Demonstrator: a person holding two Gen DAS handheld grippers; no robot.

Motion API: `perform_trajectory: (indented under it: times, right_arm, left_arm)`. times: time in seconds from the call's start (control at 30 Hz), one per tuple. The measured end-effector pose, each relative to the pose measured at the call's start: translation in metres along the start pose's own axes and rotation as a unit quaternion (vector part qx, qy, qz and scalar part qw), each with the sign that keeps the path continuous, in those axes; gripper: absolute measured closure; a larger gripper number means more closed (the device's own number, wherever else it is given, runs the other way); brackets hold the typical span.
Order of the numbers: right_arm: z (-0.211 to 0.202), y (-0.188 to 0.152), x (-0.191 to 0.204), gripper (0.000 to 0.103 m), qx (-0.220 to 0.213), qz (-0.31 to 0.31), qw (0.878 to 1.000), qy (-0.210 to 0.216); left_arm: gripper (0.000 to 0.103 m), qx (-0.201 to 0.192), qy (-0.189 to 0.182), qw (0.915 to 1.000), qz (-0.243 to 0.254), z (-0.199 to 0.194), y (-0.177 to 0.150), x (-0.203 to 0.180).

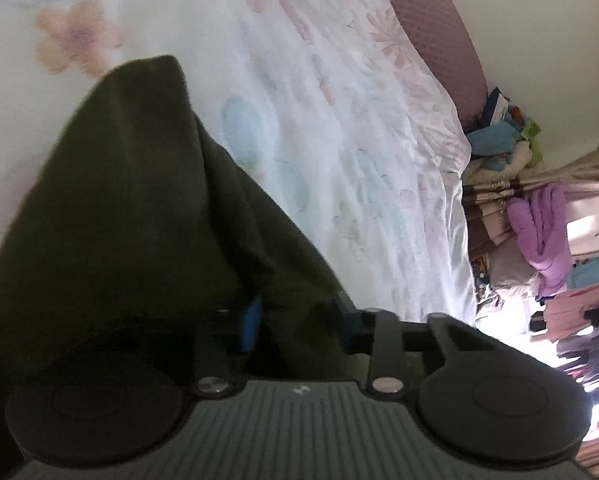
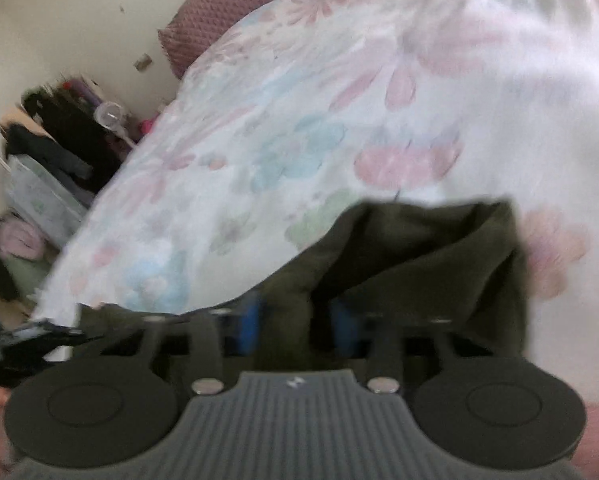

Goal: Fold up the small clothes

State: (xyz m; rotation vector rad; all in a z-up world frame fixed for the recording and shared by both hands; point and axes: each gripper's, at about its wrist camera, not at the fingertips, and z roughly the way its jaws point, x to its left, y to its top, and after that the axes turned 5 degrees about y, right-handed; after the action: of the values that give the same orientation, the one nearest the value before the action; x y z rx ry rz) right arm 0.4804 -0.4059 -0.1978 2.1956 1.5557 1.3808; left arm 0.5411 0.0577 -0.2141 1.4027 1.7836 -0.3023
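A dark olive-green garment [image 1: 119,200] lies bunched on the white floral bedsheet [image 1: 339,120] and drapes over my left gripper [image 1: 295,320]. That gripper is shut on a fold of it. One blue pad [image 1: 251,320] shows; the cloth hides the other. In the right wrist view the same garment [image 2: 419,248] rises in folds from my right gripper [image 2: 297,322]. Its two blue pads [image 2: 251,320] pinch a strip of the cloth between them. The bedsheet [image 2: 299,120] spreads out beyond. Both views are blurred.
A mauve quilted cushion [image 1: 431,20] lies at the head of the bed against a cream wall. Piled clothes [image 1: 499,140] and a purple cloth [image 1: 539,232] sit past the bed's right edge. Dark clothes and clutter [image 2: 59,132] stand beside its left edge.
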Motion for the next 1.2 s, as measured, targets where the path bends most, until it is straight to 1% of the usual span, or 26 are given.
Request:
perform_trajectory:
  times: [0.03,0.1,0.17,0.2,0.3,0.37,0.43,0.47,0.5,0.53,0.57,0.6,0.63,0.67,0.7,0.77,0.8,0.83,0.9,0.97,1.0,1.03,1.07,1.13,1.17,1.2]
  right_arm:
    - [0.0,-0.003,-0.006,0.09,-0.01,0.01,1.0,0.014]
    - [-0.003,-0.01,-0.014,0.092,-0.036,0.021,0.998,0.037]
    - [-0.003,-0.015,-0.021,0.092,-0.047,0.04,0.997,0.054]
    - [-0.002,-0.017,-0.023,0.093,-0.049,0.047,0.996,0.052]
    - [0.006,-0.023,-0.032,0.095,-0.056,0.056,0.996,0.044]
    - [0.013,-0.029,-0.046,0.096,-0.056,0.075,0.995,0.023]
    - [0.013,-0.033,-0.059,0.099,-0.059,0.097,0.994,0.008]
    - [0.011,-0.032,-0.06,0.1,-0.061,0.102,0.993,0.004]
    - [0.005,-0.029,-0.054,0.102,-0.059,0.088,0.994,-0.017]
    - [-0.001,-0.028,-0.047,0.098,-0.052,0.066,0.996,-0.028]
    - [-0.01,-0.028,-0.037,0.097,-0.05,0.039,0.997,-0.034]
    - [-0.021,-0.03,-0.025,0.094,-0.053,0.011,0.998,-0.041]
    - [-0.031,-0.034,-0.013,0.091,-0.055,-0.016,0.997,-0.046]
    - [-0.042,-0.041,0.004,0.089,-0.057,-0.051,0.996,-0.052]
    - [-0.051,-0.049,0.021,0.085,-0.056,-0.08,0.994,-0.058]
    - [-0.063,-0.068,0.056,0.063,-0.057,-0.14,0.986,-0.066]
    - [-0.069,-0.081,0.072,0.041,-0.06,-0.171,0.981,-0.068]
    - [-0.071,-0.097,0.088,0.032,-0.057,-0.2,0.976,-0.07]
    - [-0.067,-0.125,0.111,0.034,-0.039,-0.245,0.966,-0.077]
    - [-0.053,-0.148,0.123,0.034,-0.015,-0.269,0.957,-0.109]
    - [-0.042,-0.157,0.123,0.034,0.003,-0.275,0.953,-0.131]
    - [-0.034,-0.162,0.12,0.034,0.016,-0.273,0.951,-0.142]
    - [-0.029,-0.166,0.117,0.034,0.024,-0.269,0.951,-0.148]
    - [-0.037,-0.165,0.118,0.04,0.025,-0.257,0.954,-0.15]
    - [-0.046,-0.163,0.122,0.041,0.025,-0.25,0.957,-0.147]
    - [-0.059,-0.16,0.126,0.041,0.023,-0.245,0.96,-0.137]
  left_arm:
    - [0.084,-0.016,0.004,0.9996,0.023,0.0,0.003,-0.007]
    - [0.09,-0.053,-0.011,0.9953,0.081,-0.009,0.012,-0.028]
    - [0.093,-0.075,-0.001,0.9864,0.146,-0.02,0.017,-0.047]
    - [0.094,-0.074,0.02,0.9793,0.187,-0.017,0.019,-0.056]
    - [0.094,-0.046,0.094,0.9617,0.253,0.0,0.011,-0.052]
    - [0.095,-0.022,0.119,0.9598,0.253,0.012,0.006,-0.035]
    - [0.093,-0.02,0.131,0.9561,0.261,0.012,-0.003,-0.033]
    - [0.086,-0.023,0.136,0.955,0.263,0.007,-0.006,-0.034]
    - [0.081,-0.03,0.144,0.9544,0.26,-0.002,-0.008,-0.037]
    - [0.078,-0.044,0.151,0.9532,0.258,-0.01,-0.009,-0.042]
    - [0.076,-0.064,0.158,0.9504,0.26,-0.022,-0.012,-0.047]
    - [0.076,-0.084,0.162,0.9467,0.266,-0.039,-0.019,-0.051]
    - [0.076,-0.103,0.155,0.9451,0.269,-0.05,-0.024,-0.057]
    - [0.076,-0.117,0.138,0.9449,0.273,-0.065,-0.033,-0.062]
    - [0.076,-0.124,0.118,0.9445,0.28,-0.078,-0.043,-0.068]
    - [0.076,-0.126,0.075,0.9414,0.304,-0.101,-0.072,-0.082]
    - [0.076,-0.111,0.062,0.9408,0.314,-0.105,-0.085,-0.088]
    - [0.076,-0.091,0.057,0.9387,0.328,-0.104,-0.1,-0.092]
    - [0.076,-0.062,0.082,0.927,0.361,-0.093,-0.128,-0.096]
    - [0.076,-0.021,0.127,0.9141,0.384,-0.071,-0.148,-0.094]
    - [0.076,-0.007,0.151,0.9067,0.394,-0.061,-0.155,-0.091]
    - [0.078,0.0,0.169,0.9026,0.396,-0.056,-0.159,-0.089]
    - [0.078,0.002,0.172,0.904,0.391,-0.058,-0.159,-0.089]
    - [0.078,0.003,0.166,0.9101,0.379,-0.077,-0.157,-0.096]
    - [0.078,-0.002,0.159,0.9108,0.381,-0.094,-0.156,-0.097]
    - [0.077,-0.009,0.155,0.9084,0.388,-0.11,-0.159,-0.101]
